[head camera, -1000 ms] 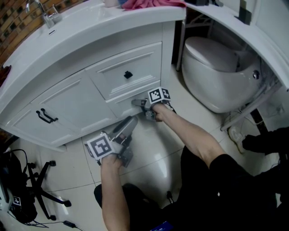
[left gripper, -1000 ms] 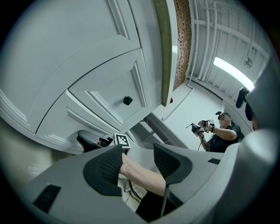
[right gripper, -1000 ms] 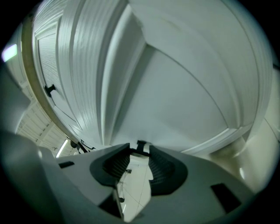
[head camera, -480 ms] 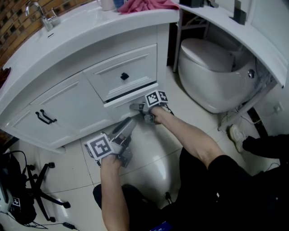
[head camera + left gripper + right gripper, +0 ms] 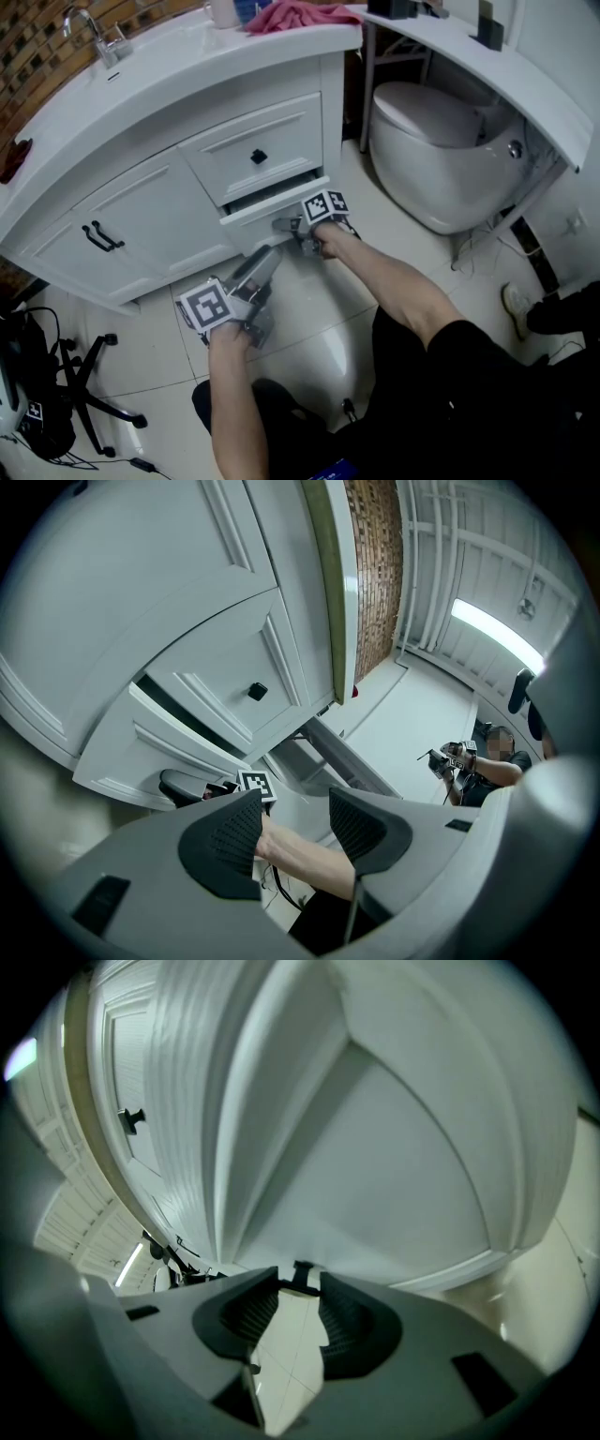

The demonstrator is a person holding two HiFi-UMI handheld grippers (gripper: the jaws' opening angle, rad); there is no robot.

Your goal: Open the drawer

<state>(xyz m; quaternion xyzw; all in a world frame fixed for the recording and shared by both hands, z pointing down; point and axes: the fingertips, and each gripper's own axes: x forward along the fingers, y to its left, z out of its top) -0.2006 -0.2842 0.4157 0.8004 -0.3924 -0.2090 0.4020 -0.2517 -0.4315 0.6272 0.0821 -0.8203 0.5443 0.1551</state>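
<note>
Drawer (image 5: pixel 272 208), ajar, lies dead ahead of right gripper (image 5: pixel 289 225), jaws narrowed on its knob (image 5: pixel 302 1274); left gripper (image 5: pixel 265 259) gapes empty.

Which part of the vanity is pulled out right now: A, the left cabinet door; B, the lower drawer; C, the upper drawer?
B: the lower drawer juts forward with a dark gap above its front, and the right gripper is closed on its knob. The upper drawer sits flush.
</note>
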